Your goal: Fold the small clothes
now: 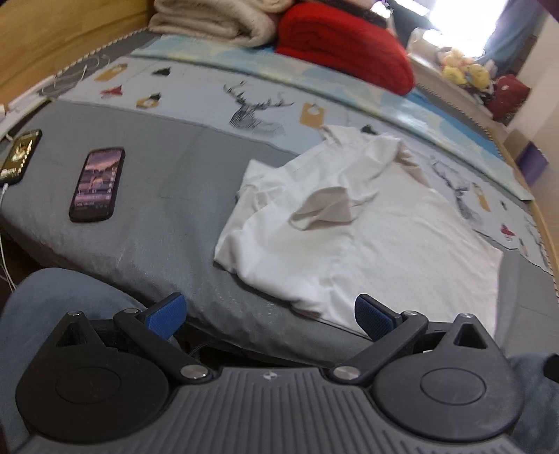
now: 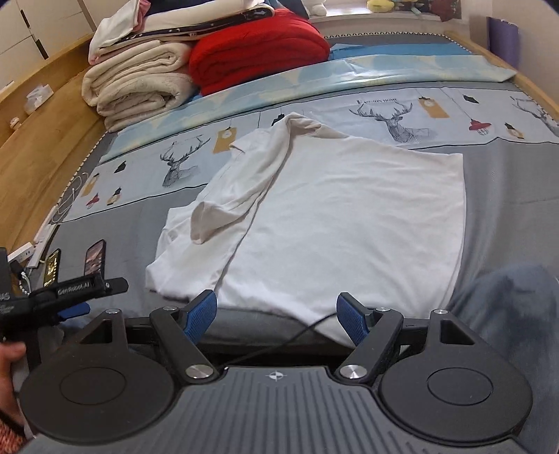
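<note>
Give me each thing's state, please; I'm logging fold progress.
Shirt: flat on the bed, left side folded over, sleeve on top.
Left gripper: open, empty.
Right gripper: open, empty.
Phone: face up, screen lit.
Red blanket: folded.
Cream blanket: folded.

Wooden bed frame (image 2: 42,146), bright window (image 1: 454,21)

Grey bed (image 2: 506,195), white shirt (image 2: 349,216), two phones (image 1: 97,183), folded cream (image 2: 136,87) and red blankets (image 2: 258,49)
</note>
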`<state>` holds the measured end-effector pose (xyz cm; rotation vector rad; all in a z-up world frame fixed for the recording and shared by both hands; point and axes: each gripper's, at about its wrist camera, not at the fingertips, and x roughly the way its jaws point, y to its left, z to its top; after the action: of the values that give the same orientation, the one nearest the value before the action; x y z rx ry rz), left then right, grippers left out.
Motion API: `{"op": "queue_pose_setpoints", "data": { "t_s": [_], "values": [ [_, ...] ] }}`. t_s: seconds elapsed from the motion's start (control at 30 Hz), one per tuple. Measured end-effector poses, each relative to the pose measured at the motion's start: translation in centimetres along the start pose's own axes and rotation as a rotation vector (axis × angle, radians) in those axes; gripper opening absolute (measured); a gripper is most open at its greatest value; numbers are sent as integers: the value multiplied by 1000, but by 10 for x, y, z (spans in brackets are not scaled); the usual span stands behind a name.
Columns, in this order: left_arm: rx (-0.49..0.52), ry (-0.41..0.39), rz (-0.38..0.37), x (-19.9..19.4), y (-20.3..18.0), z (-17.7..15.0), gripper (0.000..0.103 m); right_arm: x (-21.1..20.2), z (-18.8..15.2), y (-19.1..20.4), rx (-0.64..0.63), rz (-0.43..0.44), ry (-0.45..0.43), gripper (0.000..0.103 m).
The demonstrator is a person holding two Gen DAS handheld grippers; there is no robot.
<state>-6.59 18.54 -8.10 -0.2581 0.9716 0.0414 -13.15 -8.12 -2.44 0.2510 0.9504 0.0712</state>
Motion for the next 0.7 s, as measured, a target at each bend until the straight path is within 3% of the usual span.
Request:
{"op": "queue_pose_setpoints", "data": {
  "t_s": [0.17,0.27,0.53,0.7],
  "values": [
    [9,-40,-24,-15,-14,13,102,-16,-2,-1,-9,-4,-50,79],
    [26,-38,17,1,-27,28,102,-6,5,-11,8,-28,-57,79],
    [7,17,35,60,-45,62,102,58,33,-46,43,-115,-3,79],
    [-105,79,0,124,-52,94,102,121,80,-55,-17,-145,-2,79]
  ]
}}
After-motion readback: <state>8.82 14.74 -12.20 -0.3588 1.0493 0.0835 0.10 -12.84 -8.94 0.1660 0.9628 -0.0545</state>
